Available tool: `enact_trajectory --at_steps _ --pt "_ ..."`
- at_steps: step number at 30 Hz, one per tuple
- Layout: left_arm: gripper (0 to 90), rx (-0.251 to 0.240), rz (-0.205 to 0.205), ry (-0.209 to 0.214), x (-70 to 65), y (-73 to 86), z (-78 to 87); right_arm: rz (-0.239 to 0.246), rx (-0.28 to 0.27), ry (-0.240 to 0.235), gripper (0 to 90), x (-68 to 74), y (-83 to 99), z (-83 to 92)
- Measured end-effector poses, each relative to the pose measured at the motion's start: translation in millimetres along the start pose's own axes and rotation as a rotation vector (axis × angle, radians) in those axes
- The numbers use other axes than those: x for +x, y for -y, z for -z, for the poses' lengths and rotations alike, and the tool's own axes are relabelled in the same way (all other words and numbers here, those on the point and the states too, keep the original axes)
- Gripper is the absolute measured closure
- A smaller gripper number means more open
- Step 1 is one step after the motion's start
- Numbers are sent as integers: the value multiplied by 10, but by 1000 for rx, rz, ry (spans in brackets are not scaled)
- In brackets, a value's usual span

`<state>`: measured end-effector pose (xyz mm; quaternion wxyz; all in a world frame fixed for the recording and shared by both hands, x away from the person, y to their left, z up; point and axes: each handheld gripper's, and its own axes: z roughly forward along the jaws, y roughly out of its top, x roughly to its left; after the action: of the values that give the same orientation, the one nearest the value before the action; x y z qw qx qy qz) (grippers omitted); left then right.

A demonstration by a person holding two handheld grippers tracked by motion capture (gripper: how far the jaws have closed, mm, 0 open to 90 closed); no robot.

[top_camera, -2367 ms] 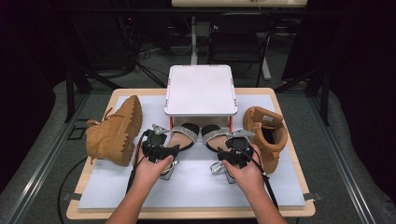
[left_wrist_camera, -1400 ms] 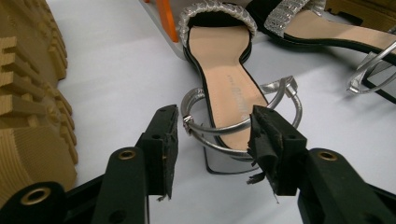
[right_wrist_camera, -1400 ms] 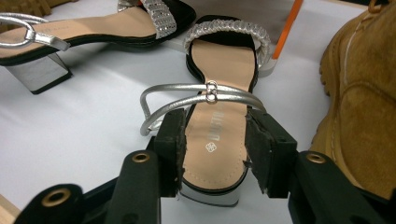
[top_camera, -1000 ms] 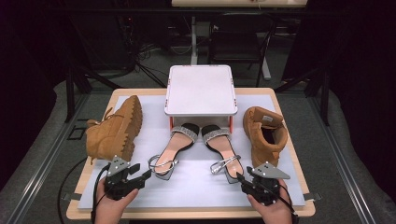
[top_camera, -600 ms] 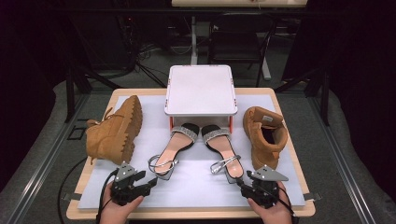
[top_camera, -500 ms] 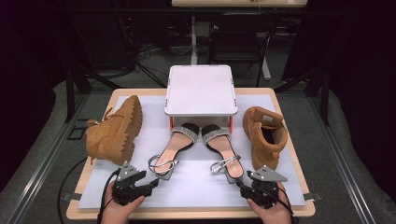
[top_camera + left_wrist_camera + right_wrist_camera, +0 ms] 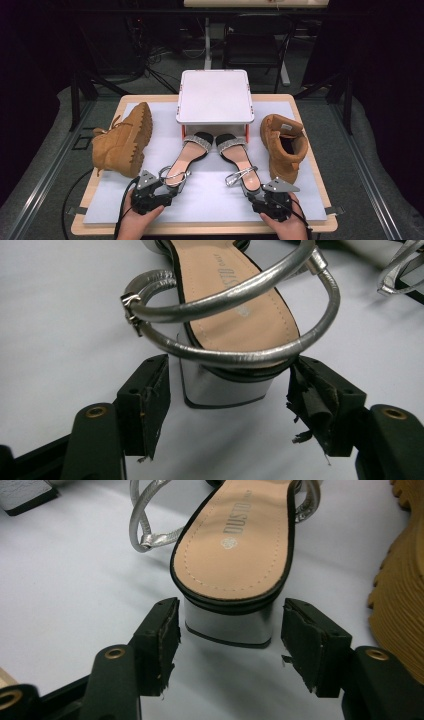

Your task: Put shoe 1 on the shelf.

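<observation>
Two silver-strapped sandals lie side by side on the white mat, toes under the front of the white stand: the left sandal (image 7: 187,157) and the right sandal (image 7: 239,160). My left gripper (image 7: 167,189) is at the left sandal's heel. In the left gripper view, the silver block heel (image 7: 225,385) sits between the jaws of this gripper (image 7: 227,400), with a gap at each pad. My right gripper (image 7: 257,196) flanks the right sandal's heel (image 7: 227,622) the same way, its pads (image 7: 165,635) off it. Both grippers' jaws have just been opening.
A tan boot (image 7: 122,142) lies on its side at the left, and its mate (image 7: 282,145) stands upright at the right, close to my right gripper, its sole (image 7: 400,580) beside the jaw. The white stand (image 7: 215,95) on red legs is at the back centre.
Both hands drew back from the sandals at mid-table to the near edge. Since then the left gripper has slid right to its sandal's heel, and both have sunk slightly.
</observation>
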<state>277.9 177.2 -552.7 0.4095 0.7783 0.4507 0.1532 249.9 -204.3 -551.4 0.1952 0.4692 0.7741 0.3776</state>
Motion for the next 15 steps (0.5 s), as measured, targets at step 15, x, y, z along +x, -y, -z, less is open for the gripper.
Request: enact_trajectory --at_steps 15 --pt "333 -6 -21 -8 -55 -47 -162 -31 3 14 390 -1 -51 -182"
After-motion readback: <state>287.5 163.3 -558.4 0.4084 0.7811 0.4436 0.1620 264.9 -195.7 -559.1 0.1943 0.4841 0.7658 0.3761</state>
